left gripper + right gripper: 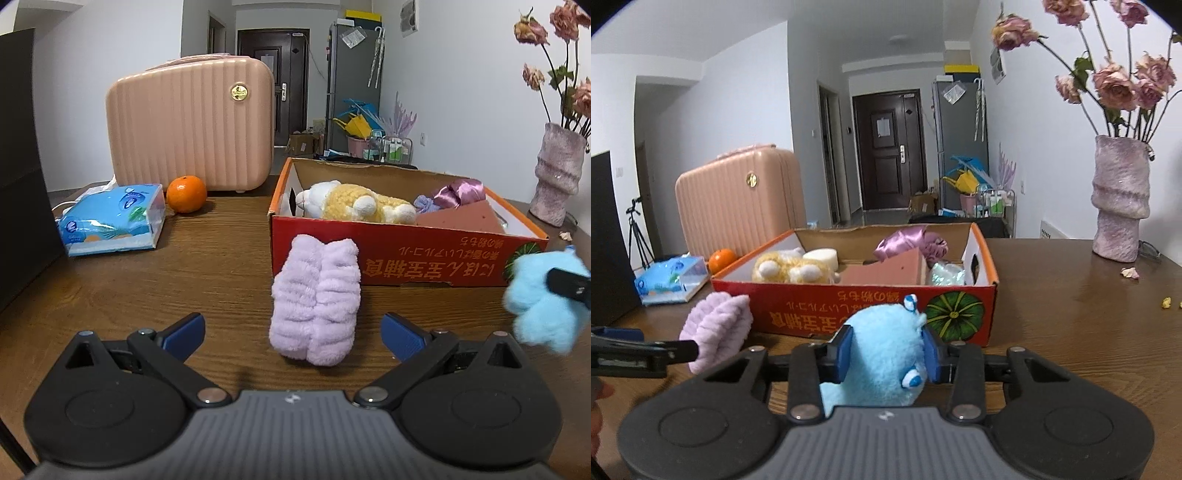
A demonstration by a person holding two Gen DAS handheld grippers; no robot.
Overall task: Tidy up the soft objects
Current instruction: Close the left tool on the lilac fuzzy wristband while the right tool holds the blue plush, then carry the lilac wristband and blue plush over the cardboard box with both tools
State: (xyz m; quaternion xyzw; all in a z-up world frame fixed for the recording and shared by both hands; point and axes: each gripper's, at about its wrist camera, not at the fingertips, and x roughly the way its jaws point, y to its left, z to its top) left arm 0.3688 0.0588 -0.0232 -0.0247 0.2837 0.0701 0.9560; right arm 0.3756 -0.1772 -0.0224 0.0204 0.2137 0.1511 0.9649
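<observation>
Spanning a wide gap in the left wrist view, the left tongs stand spread, blue pads clear of the lilac plush roll that lies on the desk between them, its far end just beside the red cardboard box. Box contents: yellow-and-white plush toy, purple satin item, pink wedge. Left of box: orange, tissue pack, pink suitcase.

Right wrist view: right tongs closed narrow on the light-blue plush toy, pads pressing both its sides, held near the box front. Vase of dried roses stands on the desk at right.
</observation>
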